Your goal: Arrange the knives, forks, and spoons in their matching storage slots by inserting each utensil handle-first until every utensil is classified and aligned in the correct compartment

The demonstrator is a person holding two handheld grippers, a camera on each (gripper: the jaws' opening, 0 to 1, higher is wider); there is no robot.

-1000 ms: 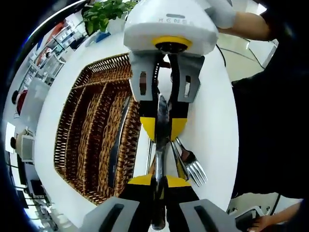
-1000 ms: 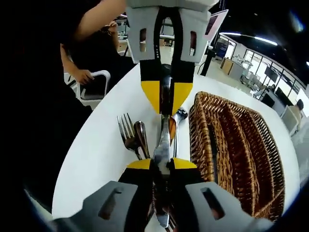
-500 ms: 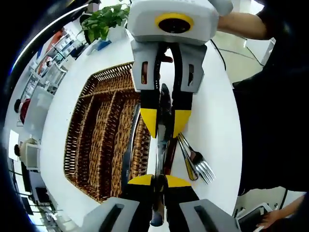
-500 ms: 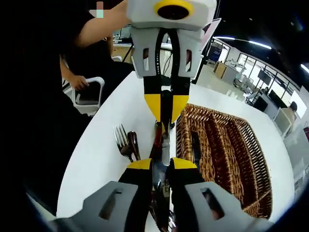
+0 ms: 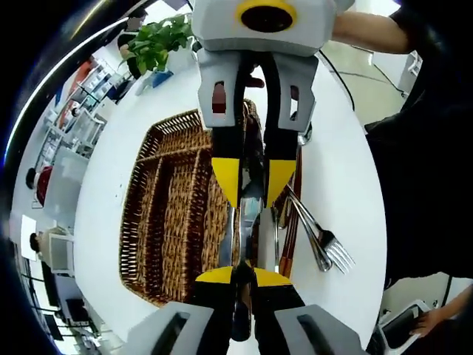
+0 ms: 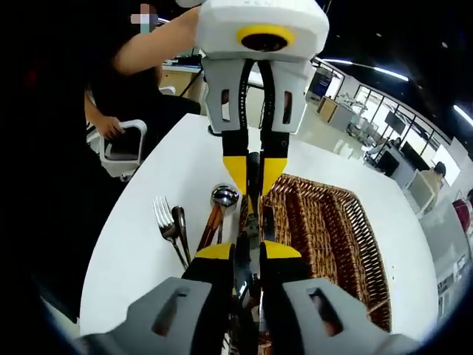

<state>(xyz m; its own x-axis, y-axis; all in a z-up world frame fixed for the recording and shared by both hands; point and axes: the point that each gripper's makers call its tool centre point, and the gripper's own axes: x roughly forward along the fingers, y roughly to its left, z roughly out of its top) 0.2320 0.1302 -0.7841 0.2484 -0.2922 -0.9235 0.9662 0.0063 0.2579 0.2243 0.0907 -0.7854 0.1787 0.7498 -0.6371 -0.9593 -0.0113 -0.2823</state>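
While both grippers face each other, our left gripper (image 5: 243, 274) and right gripper (image 6: 246, 251) each clamp their jaws on one knife (image 5: 246, 214), held over the wicker tray (image 5: 166, 222); a fork (image 5: 325, 244) lies on the worktop (image 5: 336, 170) at 4 o'clock.

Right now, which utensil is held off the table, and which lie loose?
The knife, clamped at both ends by the left gripper and right gripper; the fork and spoon lie loose beside the wicker tray.
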